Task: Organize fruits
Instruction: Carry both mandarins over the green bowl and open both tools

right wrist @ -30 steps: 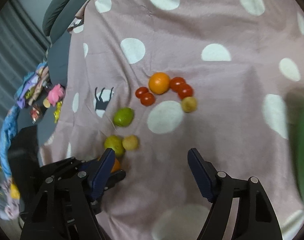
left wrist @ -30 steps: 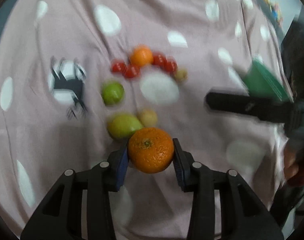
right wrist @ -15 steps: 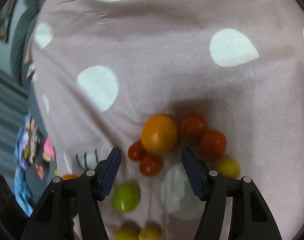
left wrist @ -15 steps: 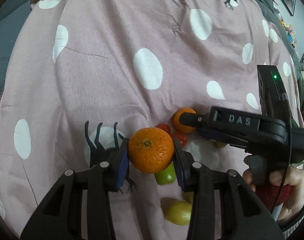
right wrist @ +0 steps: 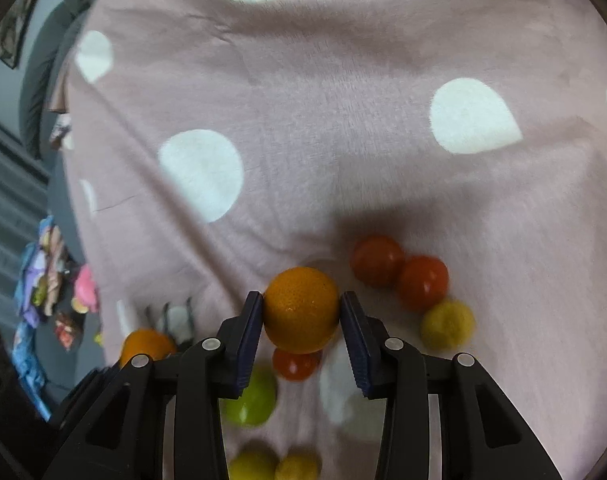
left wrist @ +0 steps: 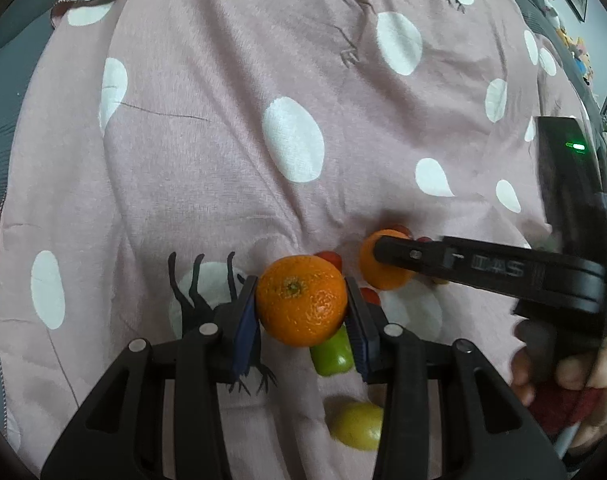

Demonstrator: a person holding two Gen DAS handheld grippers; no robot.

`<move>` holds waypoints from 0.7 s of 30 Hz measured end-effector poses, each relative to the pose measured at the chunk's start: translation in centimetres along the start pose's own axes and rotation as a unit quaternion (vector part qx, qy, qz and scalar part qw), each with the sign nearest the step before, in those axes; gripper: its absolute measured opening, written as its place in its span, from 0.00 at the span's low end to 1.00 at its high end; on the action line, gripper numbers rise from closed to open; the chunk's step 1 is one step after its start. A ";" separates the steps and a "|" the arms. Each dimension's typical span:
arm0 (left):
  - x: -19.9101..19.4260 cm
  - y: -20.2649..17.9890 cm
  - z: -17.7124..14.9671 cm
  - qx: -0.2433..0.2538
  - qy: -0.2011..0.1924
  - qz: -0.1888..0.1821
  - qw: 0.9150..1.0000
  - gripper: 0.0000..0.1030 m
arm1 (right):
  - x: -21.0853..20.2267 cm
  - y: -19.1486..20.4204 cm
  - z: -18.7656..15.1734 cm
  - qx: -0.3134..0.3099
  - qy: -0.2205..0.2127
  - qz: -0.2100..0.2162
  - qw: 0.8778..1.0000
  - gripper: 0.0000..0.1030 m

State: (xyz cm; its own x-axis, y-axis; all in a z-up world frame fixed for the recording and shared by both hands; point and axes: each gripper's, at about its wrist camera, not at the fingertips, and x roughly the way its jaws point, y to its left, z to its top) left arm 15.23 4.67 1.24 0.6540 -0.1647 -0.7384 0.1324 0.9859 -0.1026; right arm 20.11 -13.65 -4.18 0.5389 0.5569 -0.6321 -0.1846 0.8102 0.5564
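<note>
Gripping an orange (left wrist: 301, 300) between its blue pads, the left claw (left wrist: 302, 307) hangs above a pink blanket (left wrist: 223, 140) dotted with white, its jaws narrowed to the fruit's width. A green lime (left wrist: 332, 354) shows just below the held orange at 6 o'clock, and a yellow-green lemon (left wrist: 357, 426) lies lower still. At 3 o'clock in the left wrist view, a person's hand (left wrist: 571, 376) holds the right claw's black handle, whose tip reaches a second orange (right wrist: 301, 308) on the blanket. Seen from the right wrist, the right claw (right wrist: 302, 320) is closing on that second orange, with both pads at its sides. Two red tomatoes (right wrist: 399, 274) sit at 2 o'clock from it, touching each other, and a small yellow fruit (right wrist: 447, 325) rests just beside them at 3 o'clock. Another tomato (right wrist: 296, 364) lies at 6 o'clock, partly under the orange.
</note>
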 end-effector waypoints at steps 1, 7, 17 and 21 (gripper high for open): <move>-0.4 -0.4 0.0 0.002 0.000 0.000 1.000 0.39 | -0.7 0.2 -0.3 -0.002 -0.002 0.005 1.000 0.40; -2.7 -3.2 -0.9 0.024 -0.002 -0.007 1.000 0.39 | -6.1 -1.0 -2.4 -0.013 -0.017 0.030 0.999 0.40; -5.3 -11.4 -2.1 0.083 -0.005 -0.054 0.995 0.39 | -14.0 -5.4 -4.9 -0.002 -0.077 0.026 0.997 0.40; -5.8 -15.2 -2.2 0.112 -0.009 -0.073 0.991 0.39 | -17.8 -8.4 -5.8 0.006 -0.108 0.005 0.994 0.40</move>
State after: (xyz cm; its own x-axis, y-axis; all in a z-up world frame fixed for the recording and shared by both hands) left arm 7.82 -9.25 5.63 0.6283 -0.3065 -0.7151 0.3872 0.9204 -0.0543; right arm 7.30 -29.34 -0.68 0.7019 0.5109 -0.4964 -0.1816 0.8022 0.5688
